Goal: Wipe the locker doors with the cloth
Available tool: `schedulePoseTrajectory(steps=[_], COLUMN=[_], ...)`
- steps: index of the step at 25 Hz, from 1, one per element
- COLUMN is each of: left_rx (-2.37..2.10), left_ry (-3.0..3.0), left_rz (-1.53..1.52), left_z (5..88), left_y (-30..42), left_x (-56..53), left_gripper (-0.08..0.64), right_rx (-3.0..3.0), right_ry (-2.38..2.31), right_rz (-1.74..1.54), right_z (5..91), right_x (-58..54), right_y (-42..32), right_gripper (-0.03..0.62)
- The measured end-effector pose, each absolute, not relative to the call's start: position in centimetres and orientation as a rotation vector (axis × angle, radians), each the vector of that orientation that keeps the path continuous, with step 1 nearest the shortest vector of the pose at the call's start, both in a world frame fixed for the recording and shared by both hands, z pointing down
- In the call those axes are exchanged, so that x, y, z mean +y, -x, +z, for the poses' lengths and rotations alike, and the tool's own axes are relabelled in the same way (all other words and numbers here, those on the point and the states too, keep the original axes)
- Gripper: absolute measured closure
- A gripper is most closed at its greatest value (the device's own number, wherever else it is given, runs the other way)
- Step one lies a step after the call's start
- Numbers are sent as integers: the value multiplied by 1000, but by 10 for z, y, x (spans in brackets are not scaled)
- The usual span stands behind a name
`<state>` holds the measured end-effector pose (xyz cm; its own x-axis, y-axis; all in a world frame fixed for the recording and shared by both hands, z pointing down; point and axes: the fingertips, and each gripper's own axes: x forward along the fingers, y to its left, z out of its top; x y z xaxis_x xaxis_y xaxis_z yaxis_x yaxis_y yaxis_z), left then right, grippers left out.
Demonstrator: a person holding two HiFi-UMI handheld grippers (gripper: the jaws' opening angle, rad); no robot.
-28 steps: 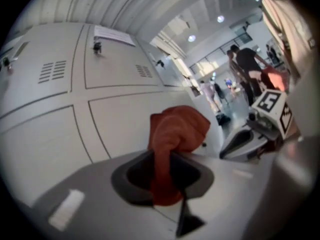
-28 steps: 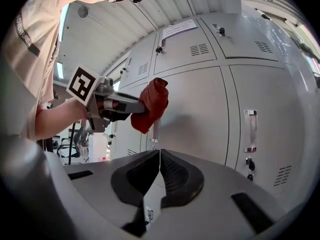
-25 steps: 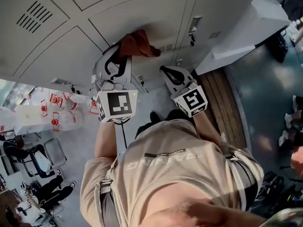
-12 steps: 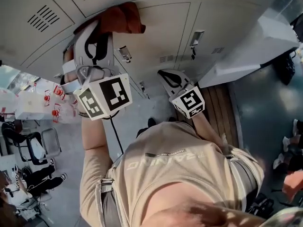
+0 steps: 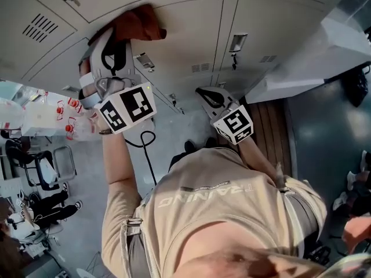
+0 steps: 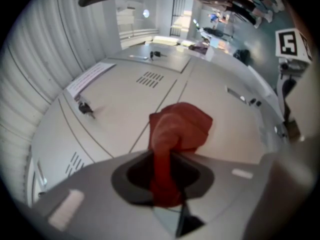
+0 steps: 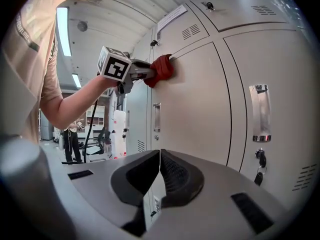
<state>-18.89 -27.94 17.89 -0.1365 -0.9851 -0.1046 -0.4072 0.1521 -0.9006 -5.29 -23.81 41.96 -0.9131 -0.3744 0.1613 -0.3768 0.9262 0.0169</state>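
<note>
Cloth point(image 6: 176, 130) pressed on locker door point(image 6: 220, 109), clamped between jaws of left gripper point(image 6: 166, 158); jaws of right gripper point(image 7: 160, 156) together, empty.

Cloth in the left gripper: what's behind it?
A grey locker door; the cloth, shut in the left gripper's jaws, lies against it beside a door seam. The patch under the cloth is covered, so I can't see its state.

A dark-framed chair point(image 5: 58, 165) stands on the grey floor point(image 5: 93, 175), with wooden slats point(image 5: 272, 120) well apart at the right.
</note>
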Motion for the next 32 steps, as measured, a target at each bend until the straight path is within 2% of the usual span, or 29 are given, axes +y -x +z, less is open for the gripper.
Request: schedulePoseTrajectory(steps=[11,18,27,32], left_rx=[1646,1719,1702,1743], left_ry=[1622,1657,1779,1799], left_rz=[-1008,-890,-1023,-984], left_z=[282,296,375,392], left_y=[194,199,198,198], left_x=[-277,-269,-275,-277], left_gripper=[476,477,476,476], right_rx=[-2915,-2875,-2861,-2850], right_ry=[-526,-523,-537,-530], right_rz=[9,13,35,46], right_z=[423,432,437,443], right_x=[-218,-210,-211,-209], right_y=[84,92,86,84], right_gripper=[577,577,577,577])
